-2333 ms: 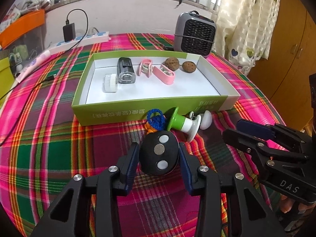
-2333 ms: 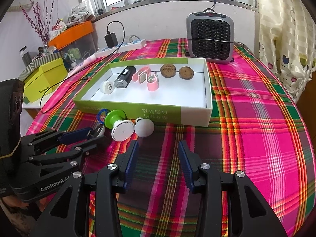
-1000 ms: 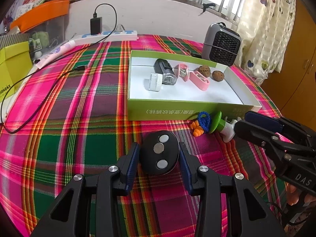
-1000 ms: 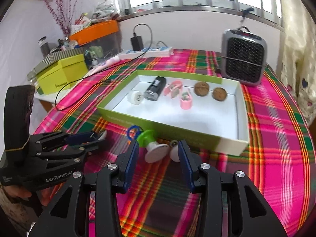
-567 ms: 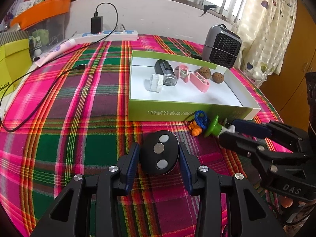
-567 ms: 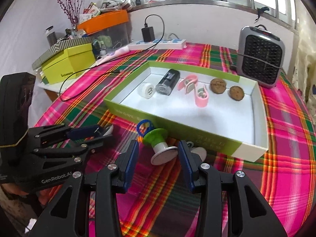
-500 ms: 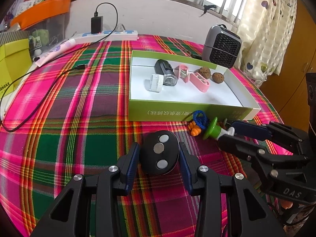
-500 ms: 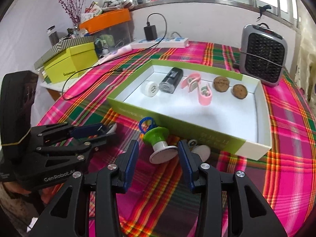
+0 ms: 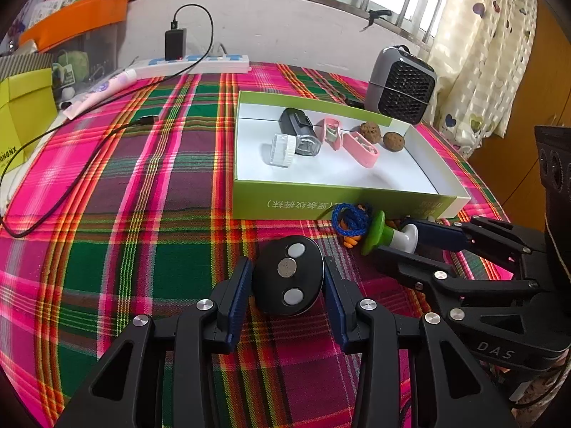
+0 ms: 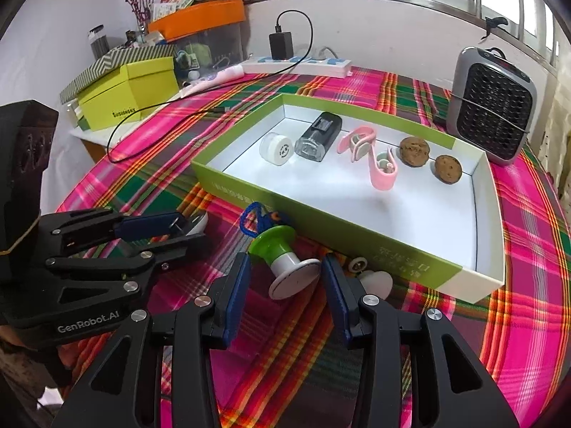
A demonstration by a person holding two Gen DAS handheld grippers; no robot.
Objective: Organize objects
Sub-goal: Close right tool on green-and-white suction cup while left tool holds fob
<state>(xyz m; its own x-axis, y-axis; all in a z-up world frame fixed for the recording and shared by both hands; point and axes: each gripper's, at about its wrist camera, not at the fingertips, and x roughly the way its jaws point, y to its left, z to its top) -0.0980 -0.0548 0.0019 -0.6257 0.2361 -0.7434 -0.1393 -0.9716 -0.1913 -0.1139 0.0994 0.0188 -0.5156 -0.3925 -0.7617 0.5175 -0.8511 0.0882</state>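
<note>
Gripping black oval remote (image 9: 288, 280) in left gripper (image 9: 287, 285); right gripper (image 10: 285, 287) spread wide around green-and-white stopper (image 10: 283, 258), untouched.

Inside the green cardboard tray (image 10: 474, 267): two brown walnuts (image 10: 414, 151), two pink plastic clips (image 10: 383, 173), perhaps one white cap (image 10: 276, 148).

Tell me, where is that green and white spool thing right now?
In the right wrist view the green and white spool lies tipped on the plaid tablecloth, just outside the green tray's front wall, between the right gripper's open fingers.
</note>
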